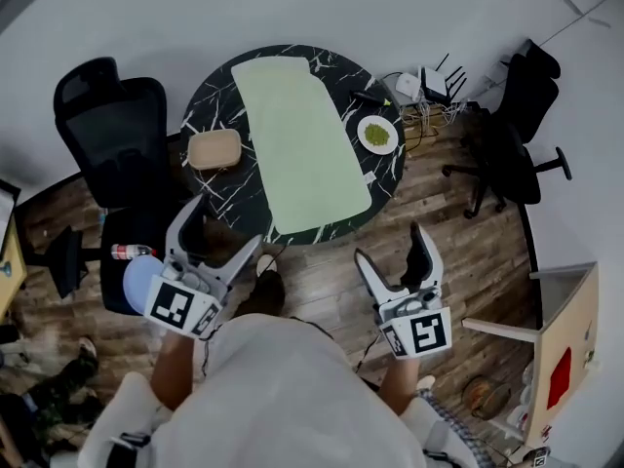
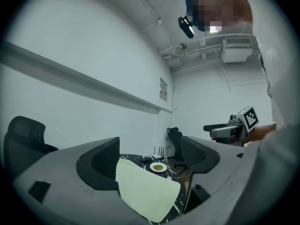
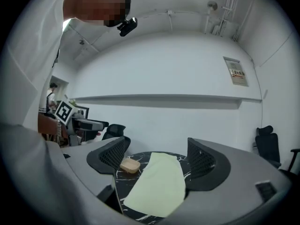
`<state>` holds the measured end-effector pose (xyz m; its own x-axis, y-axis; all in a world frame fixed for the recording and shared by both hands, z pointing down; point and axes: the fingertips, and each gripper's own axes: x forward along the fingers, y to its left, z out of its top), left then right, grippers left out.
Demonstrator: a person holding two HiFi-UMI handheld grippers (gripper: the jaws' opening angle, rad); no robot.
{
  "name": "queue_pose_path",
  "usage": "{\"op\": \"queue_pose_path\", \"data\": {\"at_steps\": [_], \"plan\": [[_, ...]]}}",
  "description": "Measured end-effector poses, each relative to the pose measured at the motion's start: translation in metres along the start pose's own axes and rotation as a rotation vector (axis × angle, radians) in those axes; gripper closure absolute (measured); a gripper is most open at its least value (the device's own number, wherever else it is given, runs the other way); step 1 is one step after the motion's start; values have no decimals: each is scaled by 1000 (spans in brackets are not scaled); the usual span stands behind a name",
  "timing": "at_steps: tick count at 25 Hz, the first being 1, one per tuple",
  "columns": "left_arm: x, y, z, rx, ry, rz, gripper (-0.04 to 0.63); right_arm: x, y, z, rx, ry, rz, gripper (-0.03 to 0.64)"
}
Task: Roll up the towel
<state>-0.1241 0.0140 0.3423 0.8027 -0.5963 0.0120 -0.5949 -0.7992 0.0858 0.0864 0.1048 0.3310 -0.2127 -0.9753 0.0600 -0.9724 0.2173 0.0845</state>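
- Floor (image 1: pixel 458 252): wood planks, dark, with a round table standing on it against a pale wall.
- Table (image 1: pixel 210 110): black top with white veining.
- Office chair (image 1: pixel 112 130): black, just beside the table's left edge; a second black chair (image 1: pixel 512 135) stands off to the right, well apart from the table.
- Towel (image 1: pixel 302 149): pale green, spread flat and unrolled down the middle of the table, its near end at the table's near rim.
- Left gripper (image 1: pixel 226 227): held over the floor just short of the table's near-left edge, jaws wide apart, nothing between them. Not touching the towel.
- Right gripper (image 1: pixel 392 247): over the floor near the table's near-right edge, jaws likewise spread and empty, pointed toward the towel's near end.
- Wooden box (image 1: pixel 214 149): tan, rounded corners, on the table left of the towel, apart from it.
- Plate (image 1: pixel 377 135): white, small, green contents, on the table right of the towel.
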Motion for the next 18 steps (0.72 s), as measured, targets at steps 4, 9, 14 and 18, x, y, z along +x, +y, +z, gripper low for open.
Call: {"op": "queue_pose_path", "data": {"at_steps": [4,9,14,18], "plan": [[38,19,-38,15,137,-47,215,39,-12,-50,-184,241,84,244],[71,10,-120,181,411,-170,215,64,-29,-145,-436,554,320,245],[96,-9,-228,304,719,-311,216,89,-50,-248,-550,731,597,245],[99,-31,-309,393,992,-456,218,88,-73,-328,-687,916,806,245]]}}
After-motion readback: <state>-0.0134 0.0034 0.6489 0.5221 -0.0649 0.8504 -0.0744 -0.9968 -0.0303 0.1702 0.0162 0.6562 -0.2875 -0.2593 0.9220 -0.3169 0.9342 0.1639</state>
